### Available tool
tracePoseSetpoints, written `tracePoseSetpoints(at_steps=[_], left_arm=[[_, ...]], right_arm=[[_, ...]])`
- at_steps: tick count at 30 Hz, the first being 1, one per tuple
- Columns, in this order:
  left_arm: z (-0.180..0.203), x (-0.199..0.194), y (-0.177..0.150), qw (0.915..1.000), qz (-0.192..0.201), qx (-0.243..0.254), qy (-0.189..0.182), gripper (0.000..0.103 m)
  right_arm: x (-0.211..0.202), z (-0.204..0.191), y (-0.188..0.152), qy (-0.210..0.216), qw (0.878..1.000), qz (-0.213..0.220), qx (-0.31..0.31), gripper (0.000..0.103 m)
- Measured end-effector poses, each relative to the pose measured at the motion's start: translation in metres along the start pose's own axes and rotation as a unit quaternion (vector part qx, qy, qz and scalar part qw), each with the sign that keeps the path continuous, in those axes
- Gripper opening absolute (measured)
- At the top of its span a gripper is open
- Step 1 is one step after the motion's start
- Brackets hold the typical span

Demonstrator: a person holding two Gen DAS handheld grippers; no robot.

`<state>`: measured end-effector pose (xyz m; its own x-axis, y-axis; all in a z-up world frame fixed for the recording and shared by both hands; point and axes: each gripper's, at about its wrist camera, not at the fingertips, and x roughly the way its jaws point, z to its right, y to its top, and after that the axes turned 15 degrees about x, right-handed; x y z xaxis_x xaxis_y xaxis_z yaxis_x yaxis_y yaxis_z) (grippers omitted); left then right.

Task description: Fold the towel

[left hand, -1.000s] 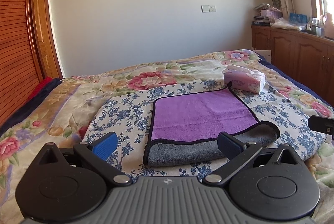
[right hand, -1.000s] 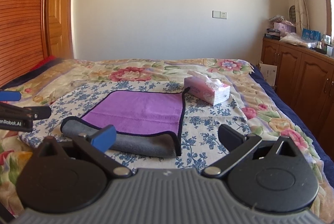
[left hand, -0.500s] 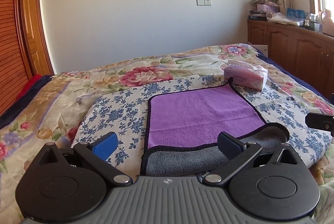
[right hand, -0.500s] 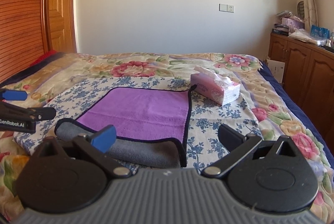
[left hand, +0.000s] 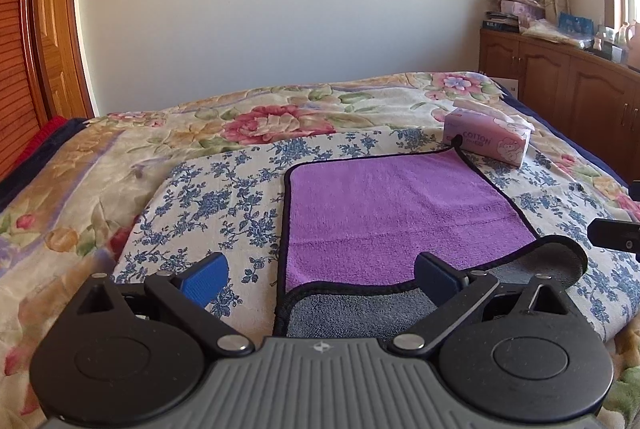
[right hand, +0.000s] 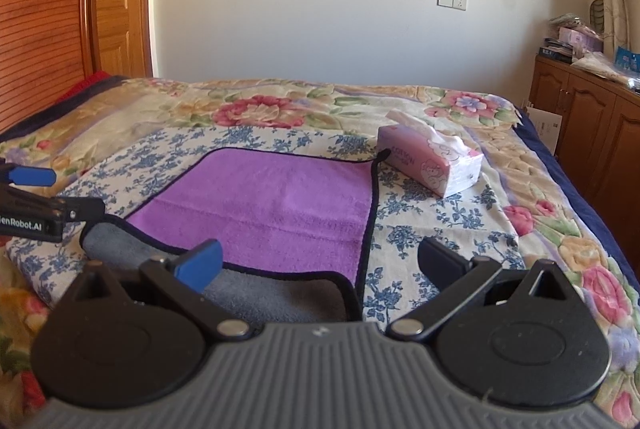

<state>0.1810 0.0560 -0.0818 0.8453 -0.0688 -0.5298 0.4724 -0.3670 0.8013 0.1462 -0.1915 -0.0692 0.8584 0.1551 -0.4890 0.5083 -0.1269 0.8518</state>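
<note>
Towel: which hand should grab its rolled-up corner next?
Probably the left. The towel has its rolled grey corner lying just past the open left tongs. The open right tongs sit over the flatter near-right corner.

Both views low over the purple, black-edged terry towel (left hand: 400, 213), facing the far cream wall (left hand: 280, 9). Left wrist near the towel's (right hand: 272, 213) front-left corner, right wrist near front-right. Shared: towel, pink cardboard tissue box (left hand: 486, 143) (right hand: 430, 163) beyond it.
</note>
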Motion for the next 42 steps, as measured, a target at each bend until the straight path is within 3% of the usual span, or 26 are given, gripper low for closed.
tracePoseSetpoints(at_steps=[9,13,18,21,26,31,35,42], left_arm=[[-0.007,0.019,-0.008,0.9996,-0.018,-0.013,-0.019,0.09],[-0.01,0.026,-0.013,0.9989,-0.025,-0.024,-0.033,0.079],[-0.013,0.034,-0.018,0.9979,-0.032,-0.033,-0.045,0.072],[-0.015,0.039,-0.021,0.9971,-0.037,-0.039,-0.054,0.068],[-0.015,0.044,-0.024,0.9962,-0.043,-0.04,-0.064,0.064],[-0.017,0.045,-0.026,0.9959,-0.042,-0.042,-0.068,0.056],[-0.022,0.045,-0.027,0.9954,-0.042,-0.05,-0.07,0.044],[-0.028,0.046,-0.028,0.994,-0.046,-0.064,-0.077,0.038]], right_arm=[[0.025,0.004,-0.003,0.003,0.999,-0.036,-0.001,0.103],[0.034,0.01,-0.005,0.009,0.998,-0.056,0.008,0.103],[0.043,0.016,-0.005,0.014,0.997,-0.076,0.017,0.102],[0.047,0.018,-0.004,0.016,0.996,-0.084,0.016,0.092],[0.052,0.019,-0.004,0.018,0.995,-0.095,0.012,0.085],[0.06,0.023,0.0,0.026,0.993,-0.113,0.021,0.063],[0.066,0.027,0.002,0.03,0.99,-0.133,0.028,0.057],[0.069,0.033,0.003,0.039,0.985,-0.165,0.04,0.044]])
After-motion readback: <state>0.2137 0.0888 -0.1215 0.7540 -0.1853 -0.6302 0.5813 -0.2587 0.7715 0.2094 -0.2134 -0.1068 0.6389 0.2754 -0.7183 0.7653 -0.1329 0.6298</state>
